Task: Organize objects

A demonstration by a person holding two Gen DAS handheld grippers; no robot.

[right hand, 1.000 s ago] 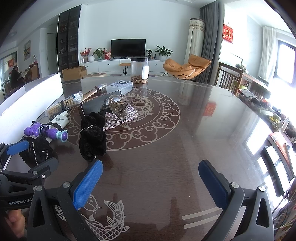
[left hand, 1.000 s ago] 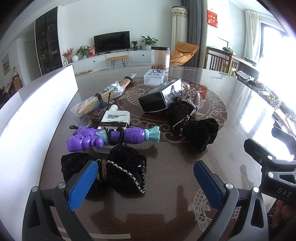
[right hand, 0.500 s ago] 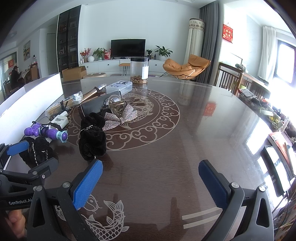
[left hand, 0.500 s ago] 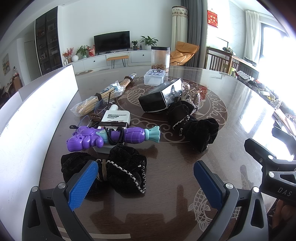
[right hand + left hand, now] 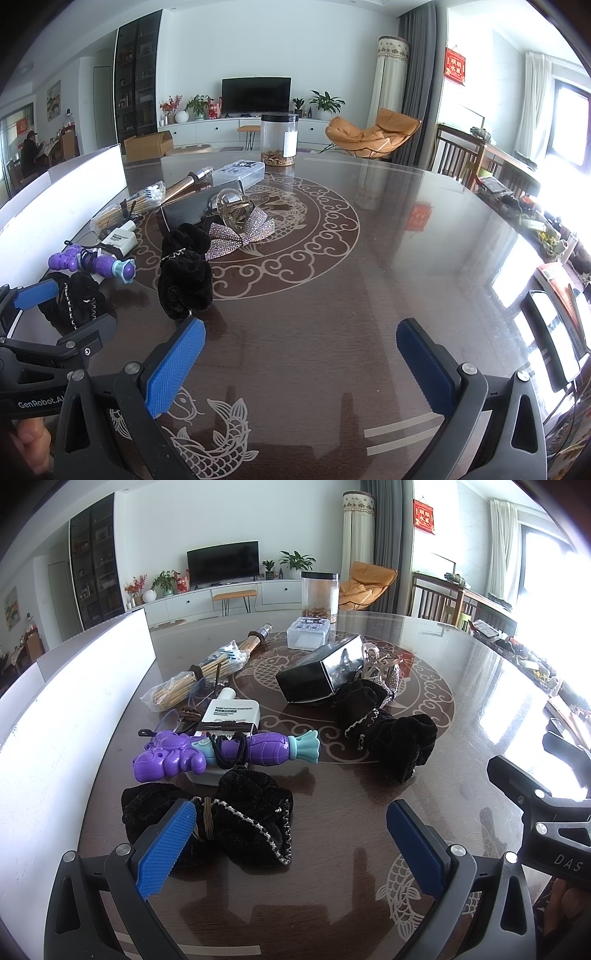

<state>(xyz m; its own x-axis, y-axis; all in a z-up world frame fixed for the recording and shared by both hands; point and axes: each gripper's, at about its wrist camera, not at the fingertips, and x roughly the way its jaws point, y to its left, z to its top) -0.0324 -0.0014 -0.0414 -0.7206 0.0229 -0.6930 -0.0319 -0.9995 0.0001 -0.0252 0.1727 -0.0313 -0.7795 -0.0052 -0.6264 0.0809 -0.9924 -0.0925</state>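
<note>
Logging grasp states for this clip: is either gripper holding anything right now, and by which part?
Nothing is held. The left gripper and the right gripper are both open above the table, with no object between their pads.

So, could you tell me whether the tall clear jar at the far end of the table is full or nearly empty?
Nearly empty: the clear jar holds only a shallow brown layer at its bottom, under a black lid.

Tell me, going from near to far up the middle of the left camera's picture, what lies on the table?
Black velvet bow → purple toy → white tube → black box → clear plastic case → tall jar.
</note>
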